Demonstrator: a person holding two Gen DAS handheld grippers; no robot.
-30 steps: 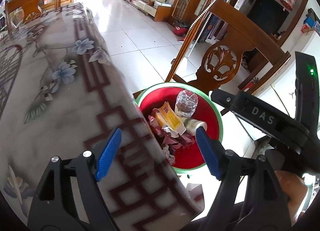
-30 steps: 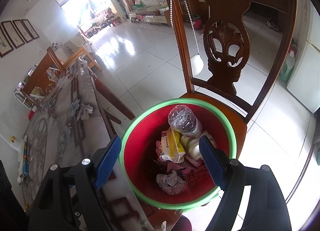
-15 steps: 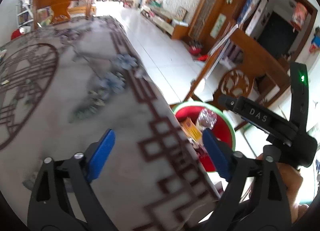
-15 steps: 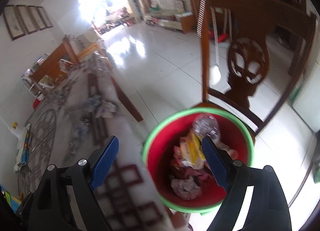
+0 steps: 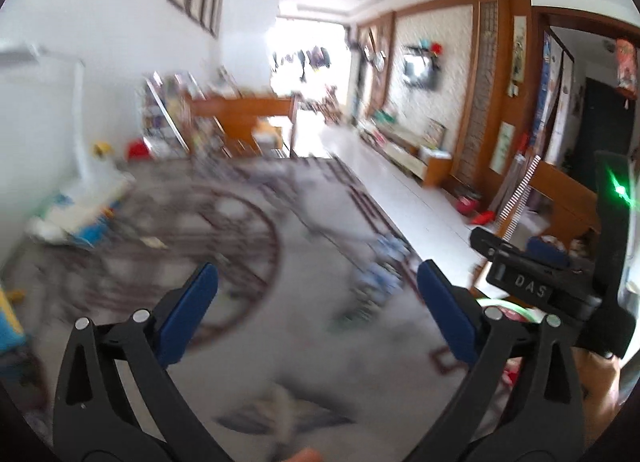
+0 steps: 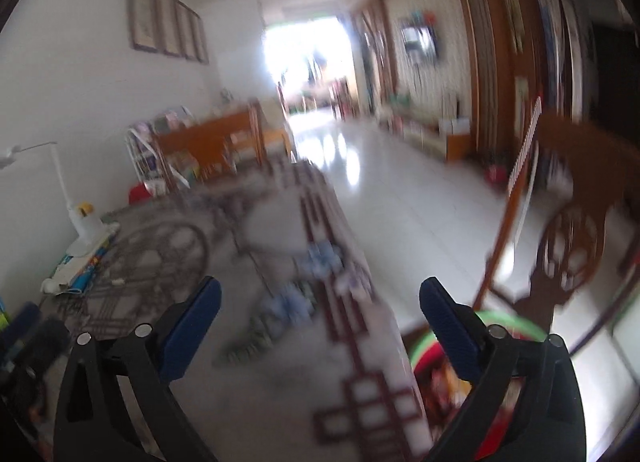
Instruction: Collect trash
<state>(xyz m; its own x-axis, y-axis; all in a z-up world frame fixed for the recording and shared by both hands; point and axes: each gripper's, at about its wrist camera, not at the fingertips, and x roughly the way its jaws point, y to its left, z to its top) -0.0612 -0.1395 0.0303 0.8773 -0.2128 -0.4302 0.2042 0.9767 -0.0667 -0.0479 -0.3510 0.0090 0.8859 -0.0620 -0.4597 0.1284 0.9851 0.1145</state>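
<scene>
Over the patterned worktop [image 5: 248,346] we hold both tongs, left [image 5: 316,302] and right [image 6: 320,314], jaws just spread wide and empty. Trash sits in the red bin [image 6: 516,326] at right: light, crushable wrappers, best pinched by a loose fold.

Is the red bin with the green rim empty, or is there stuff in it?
There is stuff in it. The right wrist view shows blurry colourful bits inside the red bin, partly behind the right gripper. What they are cannot be told.
</scene>
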